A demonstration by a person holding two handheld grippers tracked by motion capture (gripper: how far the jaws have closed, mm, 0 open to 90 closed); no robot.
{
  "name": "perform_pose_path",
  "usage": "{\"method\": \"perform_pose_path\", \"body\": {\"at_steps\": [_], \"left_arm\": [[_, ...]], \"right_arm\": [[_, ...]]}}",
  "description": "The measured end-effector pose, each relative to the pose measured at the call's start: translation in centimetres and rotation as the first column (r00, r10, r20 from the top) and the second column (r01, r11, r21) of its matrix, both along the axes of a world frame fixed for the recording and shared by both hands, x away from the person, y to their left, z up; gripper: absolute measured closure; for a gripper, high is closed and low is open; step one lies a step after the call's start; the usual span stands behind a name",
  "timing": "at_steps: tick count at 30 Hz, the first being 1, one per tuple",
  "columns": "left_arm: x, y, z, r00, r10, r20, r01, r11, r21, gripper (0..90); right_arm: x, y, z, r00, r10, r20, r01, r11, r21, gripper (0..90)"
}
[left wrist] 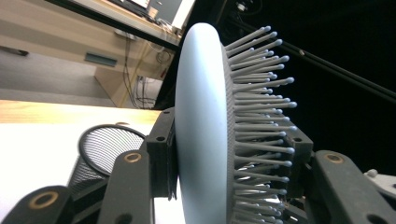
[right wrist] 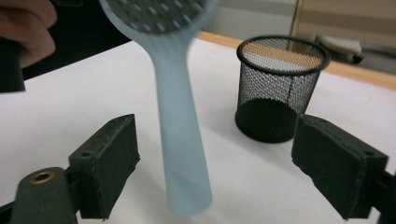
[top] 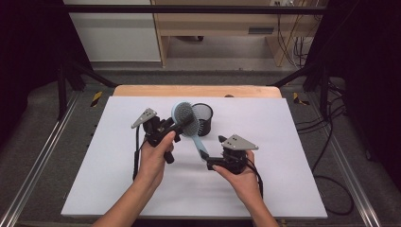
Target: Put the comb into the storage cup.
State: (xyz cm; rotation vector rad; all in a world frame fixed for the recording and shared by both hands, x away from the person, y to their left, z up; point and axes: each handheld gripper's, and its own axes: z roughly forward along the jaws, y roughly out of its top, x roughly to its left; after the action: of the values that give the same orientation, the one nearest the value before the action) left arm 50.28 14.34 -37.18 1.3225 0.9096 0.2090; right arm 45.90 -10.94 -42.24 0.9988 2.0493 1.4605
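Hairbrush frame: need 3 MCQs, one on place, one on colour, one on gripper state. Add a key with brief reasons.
1. Where is the mesh cup?
A. on the white table top, behind the hairbrush
B. on the floor
C. in the right gripper

2. What colour is the hairbrush handle?
A. red
B. light blue
C. yellow

3. Which gripper clamps the brush?
A. right gripper
B. both
C. left gripper

Key: 1 A, the high view shows the cup standing upright on the table beyond the brush head. 2 B, the right gripper view shows a pale blue handle. 3 C, left pads press the brush head; right jaws stand apart either side of the handle.
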Motion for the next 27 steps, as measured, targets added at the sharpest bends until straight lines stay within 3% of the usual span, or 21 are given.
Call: {"method": "perform_pose_path", "body": {"at_steps": [3, 5, 8, 11, 13, 18, 19, 21, 23, 24, 25, 26, 27], "left_arm": [[-0.1, 0.6, 0.4, 0.9998, 0.017, 0.014, -0.016, 0.9998, -0.006, 51.2], [-0.3, 1.3, 0.9, 0.9984, 0.045, 0.033, -0.045, 0.999, -0.002, 51.3], [-0.5, 2.2, 1.6, 0.9948, 0.085, 0.056, -0.085, 0.9964, -0.003, 51.3], [-0.6, 3.1, 2.1, 0.9941, 0.095, 0.051, -0.094, 0.9951, -0.03, 51.4], [-0.6, 3.6, 2.3, 0.9938, 0.1, 0.05, -0.098, 0.9944, -0.039, 51.3], [-0.5, 4.1, 2.5, 0.9934, 0.101, 0.053, -0.098, 0.9936, -0.055, 51.5], [-0.5, 4.0, 2.5, 0.9936, 0.1, 0.051, -0.098, 0.9938, -0.054, 51.4], [-0.3, 3.9, 2.5, 0.9942, 0.096, 0.047, -0.094, 0.9943, -0.051, 51.5], [-0.2, 3.7, 2.7, 0.9944, 0.091, 0.054, -0.089, 0.9947, -0.053, 51.4], [-0.2, 3.7, 2.7, 0.9944, 0.091, 0.054, -0.089, 0.9947, -0.053, 51.4], [-0.1, 3.5, 2.8, 0.9946, 0.09, 0.053, -0.087, 0.9949, -0.05, 51.4], [-0.1, 3.5, 2.8, 0.9946, 0.09, 0.053, -0.087, 0.9949, -0.05, 51.4], [0.0, 3.4, 2.9, 0.9948, 0.089, 0.05, -0.086, 0.9951, -0.049, 51.4]], "right_arm": [[0.2, -0.7, 0.0, 0.9996, -0.007, -0.027, 0.008, 0.999, 0.036, 12.0], [0.2, -0.9, -0.1, 0.9997, 0.0, -0.026, 0.001, 0.999, 0.036, 10.1], [0.4, -1.5, -0.2, 0.9997, 0.005, -0.026, -0.005, 1.0, 0.007, 9.4], [0.2, -2.3, -0.5, 0.9988, 0.001, -0.05, -0.003, 0.999, -0.042, 7.6], [0.1, -2.6, -0.5, 0.9981, 0.0, -0.061, -0.003, 0.999, -0.051, 7.5], [-0.7, -4.5, -0.8, 0.9975, -0.054, -0.046, 0.051, 0.996, -0.07, 7.4], [-1.2, -5.7, -0.9, 0.9945, -0.104, -0.003, 0.104, 0.991, -0.081, 5.2], [-1.3, -6.3, -1.1, 0.9925, -0.122, 0.001, 0.122, 0.989, -0.087, 5.1], [-1.5, -7.8, -1.9, 0.9848, -0.174, 0.008, 0.174, 0.984, -0.034, 4.3], [-1.5, -7.8, -1.9, 0.9848, -0.174, 0.008, 0.174, 0.984, -0.034, 4.3], [-1.6, -8.6, -2.4, 0.9763, -0.215, 0.024, 0.215, 0.977, -0.007, 4.3], [-1.6, -8.6, -2.4, 0.9763, -0.215, 0.024, 0.215, 0.977, -0.007, 4.3], [-1.7, -9.2, -2.4, 0.9692, -0.245, 0.024, 0.244, 0.969, 0.031, 5.1]]}}
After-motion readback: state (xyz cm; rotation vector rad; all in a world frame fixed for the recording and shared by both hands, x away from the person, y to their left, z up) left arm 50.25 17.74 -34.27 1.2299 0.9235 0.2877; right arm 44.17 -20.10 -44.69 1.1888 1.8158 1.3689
